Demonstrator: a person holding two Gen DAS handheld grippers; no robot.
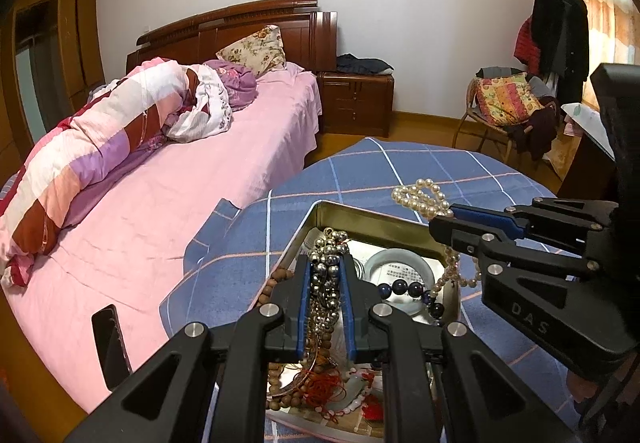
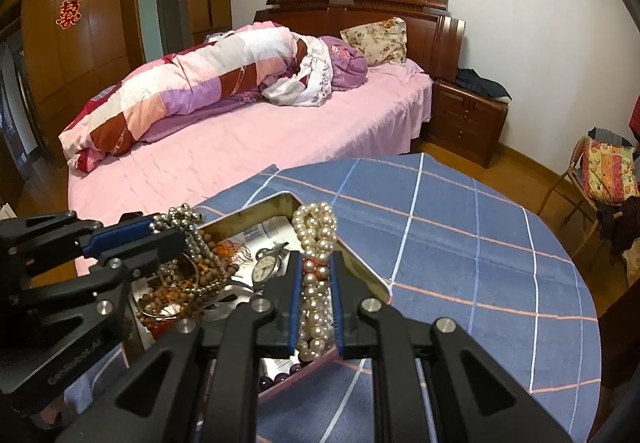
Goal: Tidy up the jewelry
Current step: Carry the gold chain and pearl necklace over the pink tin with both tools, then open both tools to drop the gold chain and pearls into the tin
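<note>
Silver beads (image 1: 326,275) are being pinched by the left gripper (image 1: 326,267); the right gripper (image 2: 316,275) is clamping pearls (image 2: 316,243) above the tin (image 1: 372,217), at its 3 o'clock.

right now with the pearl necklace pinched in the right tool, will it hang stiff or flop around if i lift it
Probably floppy: the pearl necklace already bunches in loops above the right tool and droops below it. It may swing and snag the tin rim, which one strand trails over. The round beads look smooth, so a light pinch might slip.

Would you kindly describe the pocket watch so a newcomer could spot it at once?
On the blue checked tablecloth sits an open metal tin of jewelry. Inside lies the pocket watch: among the beads, the only piece with a white dial.
</note>
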